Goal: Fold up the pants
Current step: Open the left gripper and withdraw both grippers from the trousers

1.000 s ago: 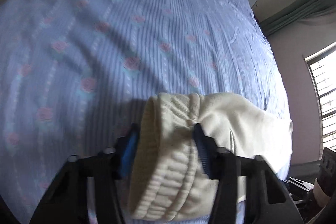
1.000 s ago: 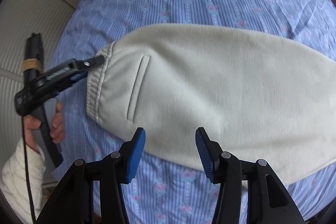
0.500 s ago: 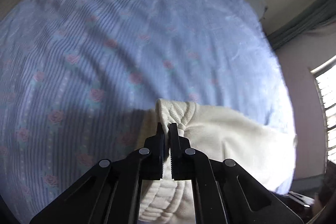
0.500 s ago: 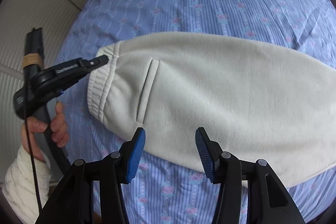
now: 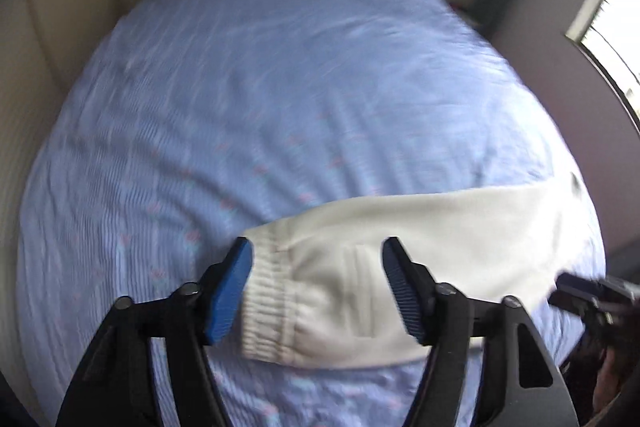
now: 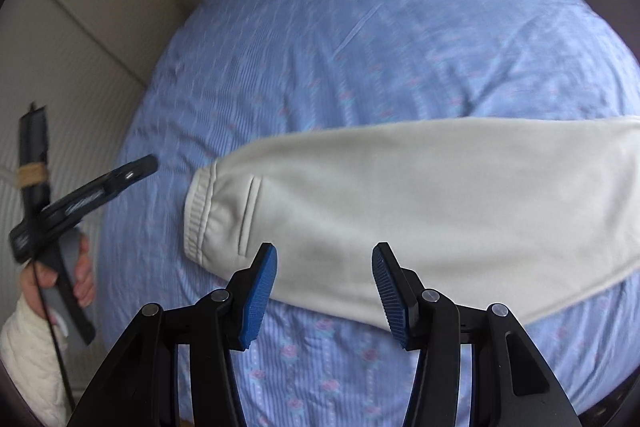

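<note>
The cream pants lie flat across the near part of the bed, folded lengthwise, ribbed waistband and a slit pocket at their left end. In the right wrist view their far end is cut off by the frame's edge; the left wrist view is smeared by blur, so the sheet's pattern barely reads. The left claw is opening above the waistband, pads clear of cloth. The right claw hangs spread, pinching nothing.
</note>
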Motion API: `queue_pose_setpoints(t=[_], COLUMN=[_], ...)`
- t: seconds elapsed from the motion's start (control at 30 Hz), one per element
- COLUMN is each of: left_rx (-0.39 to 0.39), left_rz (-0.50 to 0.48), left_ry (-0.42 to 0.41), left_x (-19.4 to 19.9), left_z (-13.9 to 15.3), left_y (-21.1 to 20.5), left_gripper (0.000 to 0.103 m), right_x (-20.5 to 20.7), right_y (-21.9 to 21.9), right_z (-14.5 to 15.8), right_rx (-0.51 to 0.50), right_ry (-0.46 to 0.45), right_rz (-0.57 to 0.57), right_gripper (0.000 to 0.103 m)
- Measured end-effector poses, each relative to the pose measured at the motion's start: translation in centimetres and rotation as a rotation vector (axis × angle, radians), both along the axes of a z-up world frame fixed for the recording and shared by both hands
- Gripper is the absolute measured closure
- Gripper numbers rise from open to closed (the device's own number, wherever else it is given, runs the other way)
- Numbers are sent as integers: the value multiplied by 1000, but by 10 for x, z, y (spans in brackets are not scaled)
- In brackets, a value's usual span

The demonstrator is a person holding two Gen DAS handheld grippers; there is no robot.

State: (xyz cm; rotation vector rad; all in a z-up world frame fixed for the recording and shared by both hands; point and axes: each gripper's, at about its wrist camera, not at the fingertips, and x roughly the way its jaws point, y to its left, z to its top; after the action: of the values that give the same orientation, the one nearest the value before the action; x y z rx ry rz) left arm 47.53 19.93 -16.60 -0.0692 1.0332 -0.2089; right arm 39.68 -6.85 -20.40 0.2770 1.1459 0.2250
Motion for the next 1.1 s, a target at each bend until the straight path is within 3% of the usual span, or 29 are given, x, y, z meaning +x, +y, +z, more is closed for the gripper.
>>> queue_pose_setpoints(t=[0.13, 0.3, 0.4, 0.6, 0.77, 1.0, 1.1], left_rx=[-19, -64, -103, -101, -96, -120, -88], left_rz=[-160, -346, -438, -581, -654, -658, -671], left_ry=[-66, -135, -166, -199, -200, -138, -125], left_x=[-24, -44, -54, -67, -72, -52, -37], left_z=[47, 80, 97, 110, 118, 113, 104], left_y=[-55, -139, -186, -278, -354, -456, -503], left_gripper=[28, 24, 19, 18, 18, 18, 18], right_x=[-26, -67, -91, -132, -154, -159, -149], right_y=[-42, -106, -139, -227, -311, -420, -473], right_z=[32, 66, 78, 87, 86, 74, 58], right_rx=[-12, -23, -40, -38, -6, 41, 73], right_ry=[-69, -118, -136, -159, -175, -170, -139], right_rz=[-79, -187, -242, -424, -548, -606, -618], right_gripper=[52, 51, 49, 47, 47, 47, 47])
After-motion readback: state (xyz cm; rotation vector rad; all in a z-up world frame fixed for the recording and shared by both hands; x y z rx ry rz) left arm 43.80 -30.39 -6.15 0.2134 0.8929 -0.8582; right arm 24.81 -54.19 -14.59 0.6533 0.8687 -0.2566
